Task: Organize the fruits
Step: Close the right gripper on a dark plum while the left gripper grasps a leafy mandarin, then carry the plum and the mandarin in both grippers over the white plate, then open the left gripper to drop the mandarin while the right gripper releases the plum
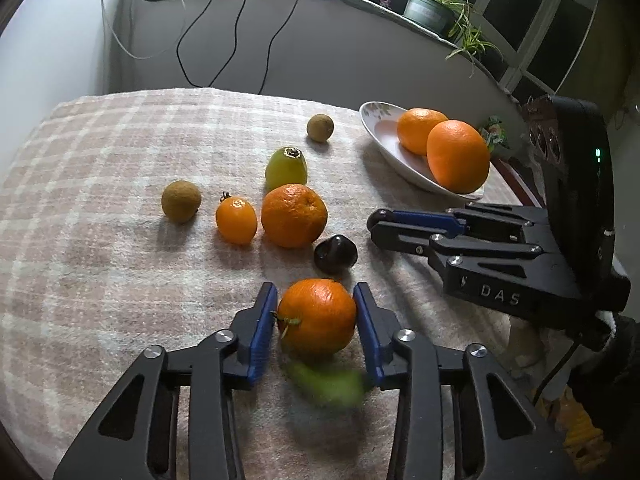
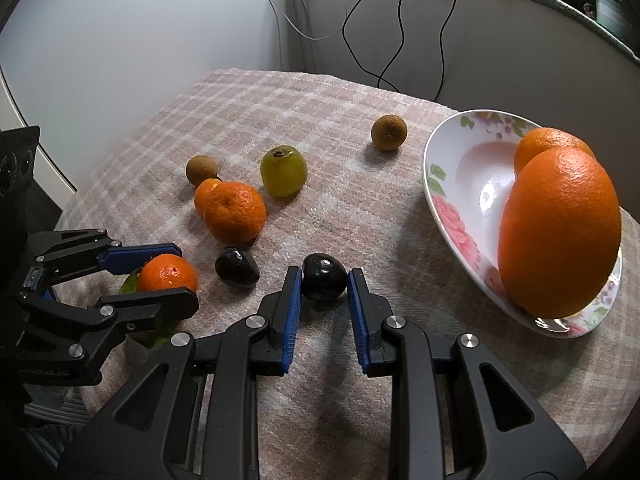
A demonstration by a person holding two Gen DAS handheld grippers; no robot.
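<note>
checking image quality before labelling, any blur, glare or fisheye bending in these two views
Left wrist view: the green fruit below the held mandarin is smeared, everything else is sharp; the sill with the potted plant bows strongly. Right wrist view: sharp throughout, a bright glare spot sits inside the floral bowl, the big orange looks stretched near the edge, and fruit shadows are soft.

Small leafy mandarin (image 1: 316,316) on checked cloth (image 1: 100,184), two oranges (image 2: 560,232) in floral bowl (image 2: 452,184), possibly resting.
</note>
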